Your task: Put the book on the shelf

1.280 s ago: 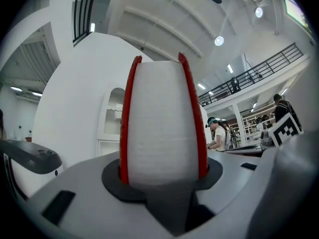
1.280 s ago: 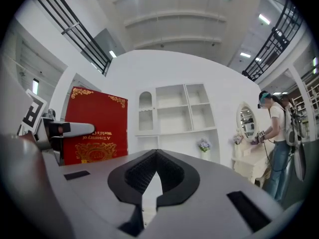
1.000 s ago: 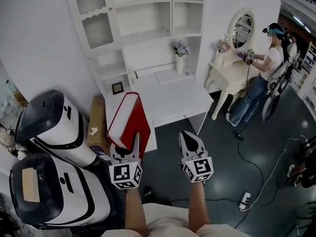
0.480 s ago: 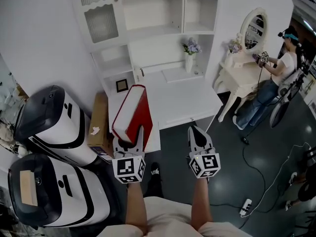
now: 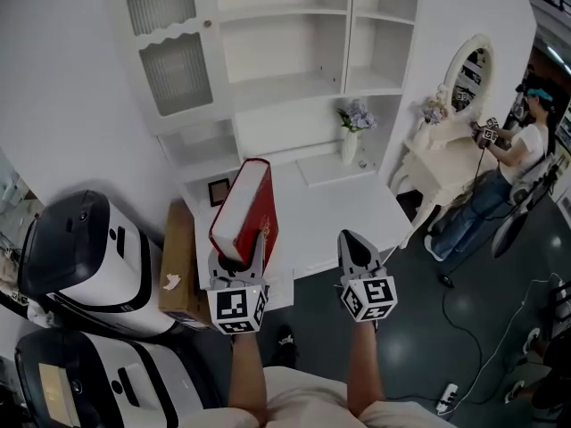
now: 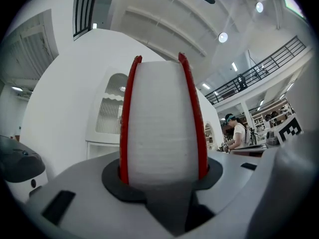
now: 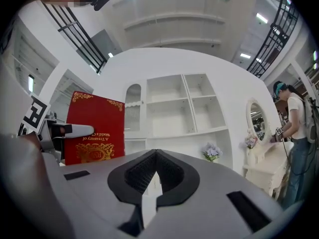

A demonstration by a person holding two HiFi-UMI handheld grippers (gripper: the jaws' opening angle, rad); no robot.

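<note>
Firmly clamped upright in my left tongs point(image 5: 239, 259), the red book point(image 5: 245, 205) hangs above the near left corner of the white desk point(image 5: 330, 205).
Both pads press its covers, page edges toward me; my right tongs point(image 5: 355, 242) are closed on nothing beside it. Beyond stand the white shelf point(image 5: 294, 78), a flower vase point(image 5: 351, 141) and a small frame point(image 5: 218, 188) at the desk's back. A cardboard box point(image 5: 178, 257) and two white machines point(image 5: 85, 257) crowd my left; a person point(image 5: 517, 154) works at a dressing table point(image 5: 446, 154) far right.

Red book point(image 5: 246, 205) upright in left hand-held gripper point(image 5: 237, 259), shelf point(image 5: 294, 83) ahead
</note>
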